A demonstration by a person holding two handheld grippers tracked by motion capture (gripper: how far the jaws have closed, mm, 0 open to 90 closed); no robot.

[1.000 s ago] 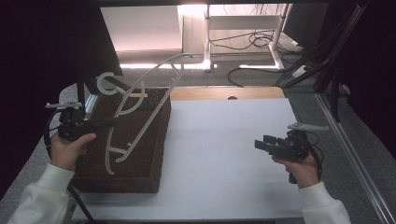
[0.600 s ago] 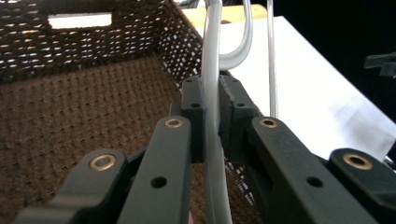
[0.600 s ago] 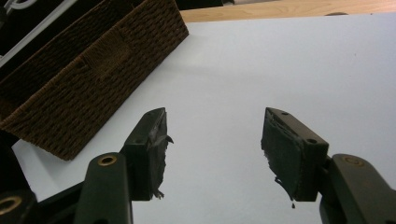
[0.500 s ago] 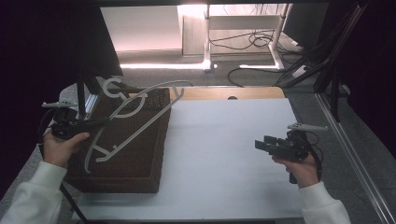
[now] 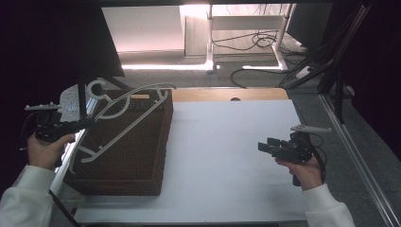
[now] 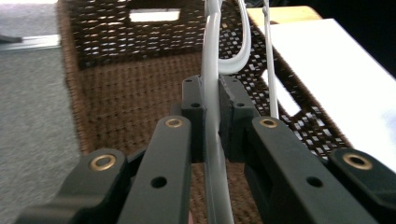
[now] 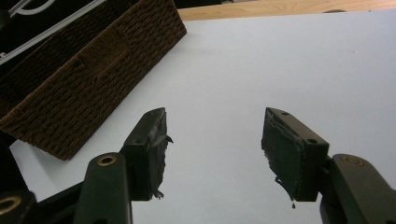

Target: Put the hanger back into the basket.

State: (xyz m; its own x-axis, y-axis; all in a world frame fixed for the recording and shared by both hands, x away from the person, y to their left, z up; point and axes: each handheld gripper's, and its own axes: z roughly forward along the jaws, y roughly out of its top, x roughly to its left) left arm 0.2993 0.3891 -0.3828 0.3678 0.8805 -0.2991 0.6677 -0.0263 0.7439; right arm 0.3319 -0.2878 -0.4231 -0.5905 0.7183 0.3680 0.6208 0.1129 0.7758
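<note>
A pale grey plastic hanger hangs tilted above a brown wicker basket on the left of the table, its hook at the far end. My left gripper is shut on the hanger's near left part, just outside the basket's left rim. In the left gripper view the hanger's bar runs straight up between the closed pads, with the basket's floor below. My right gripper is held open over the white table at the right. In the right gripper view it has nothing between its pads.
The white tabletop stretches from the basket to the right edge, with a wooden strip behind it. A metal rail runs along the right side. Cables and desk legs lie on the floor beyond. The basket's corner is far left of the right gripper.
My left gripper has drawn back to the left with the hanger, so the hanger now sits farther left over the basket. The right gripper has stayed put and open.
</note>
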